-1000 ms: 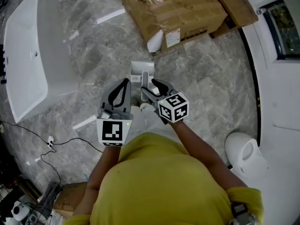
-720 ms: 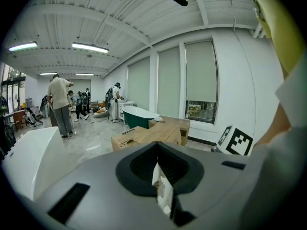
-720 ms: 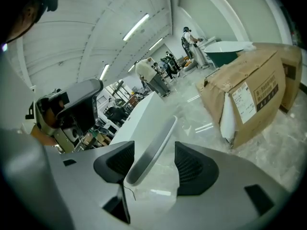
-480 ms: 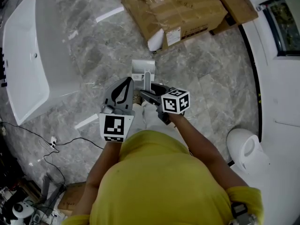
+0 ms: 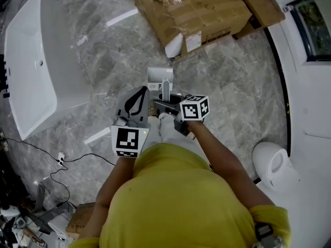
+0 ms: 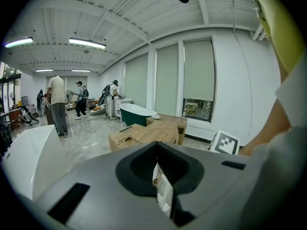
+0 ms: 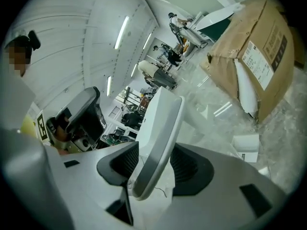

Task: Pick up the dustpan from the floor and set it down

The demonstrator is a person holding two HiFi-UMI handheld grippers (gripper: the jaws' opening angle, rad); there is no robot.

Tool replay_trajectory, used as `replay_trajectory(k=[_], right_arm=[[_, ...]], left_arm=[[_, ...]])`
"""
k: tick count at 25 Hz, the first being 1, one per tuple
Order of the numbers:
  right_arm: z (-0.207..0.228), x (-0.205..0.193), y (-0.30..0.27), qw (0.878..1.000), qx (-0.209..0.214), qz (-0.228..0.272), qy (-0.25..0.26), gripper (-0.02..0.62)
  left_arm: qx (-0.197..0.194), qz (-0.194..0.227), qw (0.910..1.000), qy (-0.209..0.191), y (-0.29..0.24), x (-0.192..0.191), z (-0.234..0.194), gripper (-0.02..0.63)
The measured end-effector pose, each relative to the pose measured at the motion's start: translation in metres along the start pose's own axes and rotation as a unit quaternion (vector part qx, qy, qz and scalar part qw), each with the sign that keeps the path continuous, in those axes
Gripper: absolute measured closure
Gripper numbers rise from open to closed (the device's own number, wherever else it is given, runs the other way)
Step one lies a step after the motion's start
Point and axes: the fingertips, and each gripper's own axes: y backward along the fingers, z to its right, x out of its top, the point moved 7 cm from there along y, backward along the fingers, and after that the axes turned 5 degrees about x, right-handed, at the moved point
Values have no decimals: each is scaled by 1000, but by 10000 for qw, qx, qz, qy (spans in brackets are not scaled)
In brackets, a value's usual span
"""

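A white dustpan (image 5: 158, 77) stands on the grey marble floor just beyond my hands, its long handle (image 5: 166, 90) rising toward me. My right gripper (image 5: 164, 100) reaches in from the right with that handle (image 7: 160, 128) between its jaws. The jaws are closing, and a little room still shows beside the pads. My left gripper (image 5: 140, 90) hovers just left of the handle, shut and holding nothing. In the left gripper view its jaws (image 6: 160, 152) leave only a thin slit.
A white bathtub (image 5: 31, 61) lies at the left and big cardboard boxes (image 5: 191, 9) lie beyond the dustpan. A white toilet (image 5: 271, 169) stands at the right by the wall. Cables (image 5: 57, 159) trail at the lower left. People (image 6: 57, 104) stand far off.
My right gripper has rolled, turning its marker cube, and has slid a little forward and down around the handle. The left gripper and the dustpan have stayed put.
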Motion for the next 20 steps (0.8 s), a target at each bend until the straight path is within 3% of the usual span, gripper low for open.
replay_trajectory(k=[4,15,20], right_arm=[[1,5,-4,9998,-156,-8,148,445],[-38,43,20,9979,90,635,55,440],[-73,52,34,9979,137,637,73,439]], left_arm=[[-35,34,10000,-6,2,1,0,604],[-73,199,9998,-24,2,9,-5,604],[-157,234,9996,-51,3,13,-5,604]])
